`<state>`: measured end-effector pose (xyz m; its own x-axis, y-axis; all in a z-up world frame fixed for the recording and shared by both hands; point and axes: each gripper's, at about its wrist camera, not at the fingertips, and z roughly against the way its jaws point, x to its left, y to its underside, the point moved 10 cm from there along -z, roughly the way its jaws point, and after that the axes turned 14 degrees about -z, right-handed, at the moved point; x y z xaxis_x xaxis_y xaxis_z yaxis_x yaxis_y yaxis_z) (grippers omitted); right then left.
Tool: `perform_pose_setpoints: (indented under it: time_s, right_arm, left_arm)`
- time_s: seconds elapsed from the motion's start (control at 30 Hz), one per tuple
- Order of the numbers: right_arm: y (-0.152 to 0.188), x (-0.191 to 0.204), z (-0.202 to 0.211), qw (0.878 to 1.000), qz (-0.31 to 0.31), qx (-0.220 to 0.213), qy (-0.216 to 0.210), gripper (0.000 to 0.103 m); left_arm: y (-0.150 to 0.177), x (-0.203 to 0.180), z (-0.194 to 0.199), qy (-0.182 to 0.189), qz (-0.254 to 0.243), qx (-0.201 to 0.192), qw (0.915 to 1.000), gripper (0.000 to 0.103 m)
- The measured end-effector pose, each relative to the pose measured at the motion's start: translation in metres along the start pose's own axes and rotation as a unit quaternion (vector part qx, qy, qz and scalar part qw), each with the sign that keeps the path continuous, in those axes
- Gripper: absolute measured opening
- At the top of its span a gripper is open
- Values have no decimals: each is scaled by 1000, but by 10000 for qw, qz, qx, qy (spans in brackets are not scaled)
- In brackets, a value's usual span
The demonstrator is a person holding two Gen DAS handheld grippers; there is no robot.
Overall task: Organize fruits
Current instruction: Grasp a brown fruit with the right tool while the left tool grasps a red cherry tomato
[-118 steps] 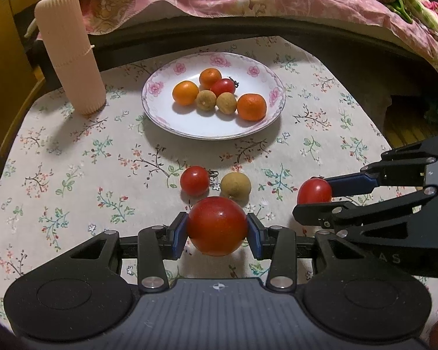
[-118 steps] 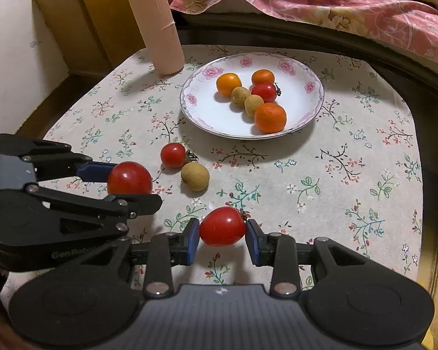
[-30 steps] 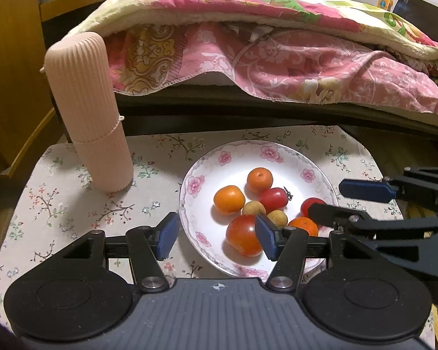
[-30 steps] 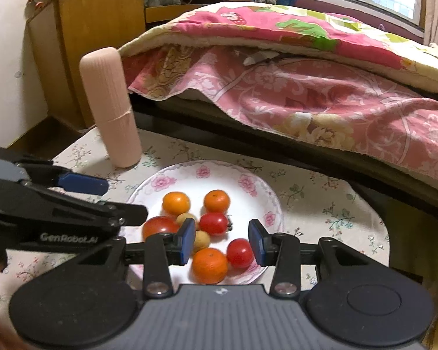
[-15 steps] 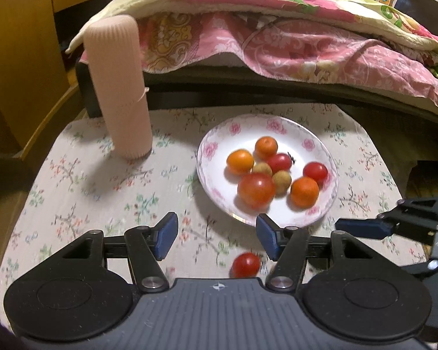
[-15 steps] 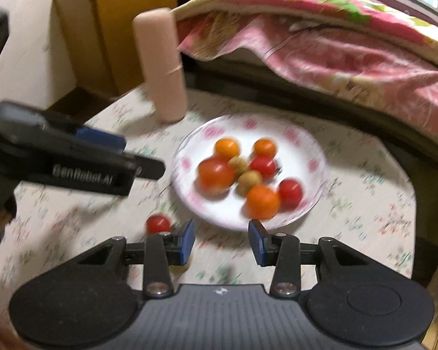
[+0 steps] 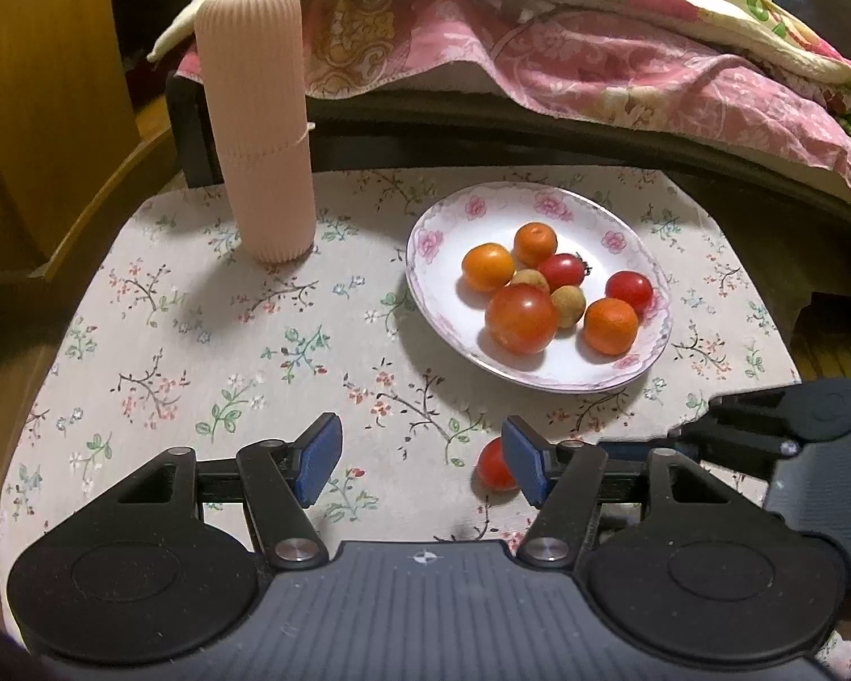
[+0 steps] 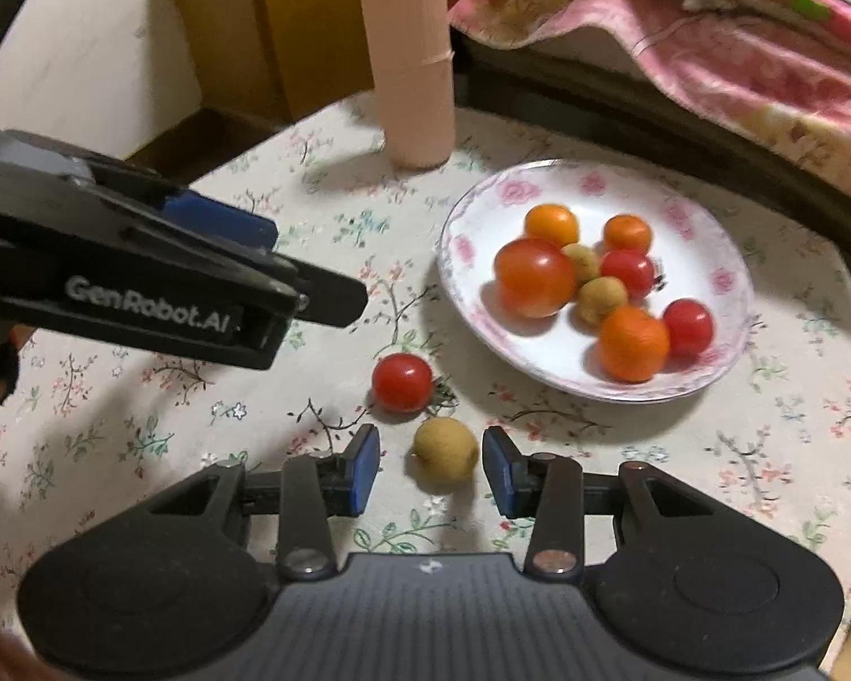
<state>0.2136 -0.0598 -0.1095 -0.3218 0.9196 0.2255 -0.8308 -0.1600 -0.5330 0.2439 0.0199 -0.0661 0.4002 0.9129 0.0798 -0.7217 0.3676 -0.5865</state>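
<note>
A flowered plate [image 7: 440, 289] [image 8: 544, 353] holds several fruits: small oranges, tomatoes and longans. One cherry tomato [image 7: 491, 468] [image 8: 401, 381] lies on the cloth in front of the plate. My left gripper [image 7: 422, 462] [image 8: 289, 289] hovers above the cloth, its jaws opening and holding nothing. Its right pad partly hides that tomato. A longan [image 8: 445, 455] lies beside the tomato, between the pads of my right gripper [image 8: 431, 471] [image 7: 703, 434]. That gripper is open, with a gap on either side of the fruit.
A tall ribbed pink cylinder [image 7: 258, 130] [image 8: 411, 57] stands at the back left of the flowered tablecloth [image 7: 198, 340]. A bed with a pink quilt [image 7: 595, 57] runs behind the table. A wooden cabinet [image 7: 39, 85] is at the left.
Both grippers held tomatoes earlier; those now lie on the plate. Both have drawn back from the plate to the near side of the table. The right one has sunk around the longan.
</note>
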Motion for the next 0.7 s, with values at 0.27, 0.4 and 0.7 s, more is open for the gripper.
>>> perform_pose_setpoints:
  time_s: [0.27,0.4,0.7]
  right_arm:
    - [-1,-15,-11,9995,-191,145,202,33]
    - [1,-19,-2,9994,-279,187,131,33]
    - [11,-42,22,9986,-453,158,227,33]
  left_arm:
    - [3,-5,-11,133,-64,98,9998,70]
    - [5,-19,-22,247,-295,197,9991,67]
    - [12,-44,-47,274,-818,309,9958,55]
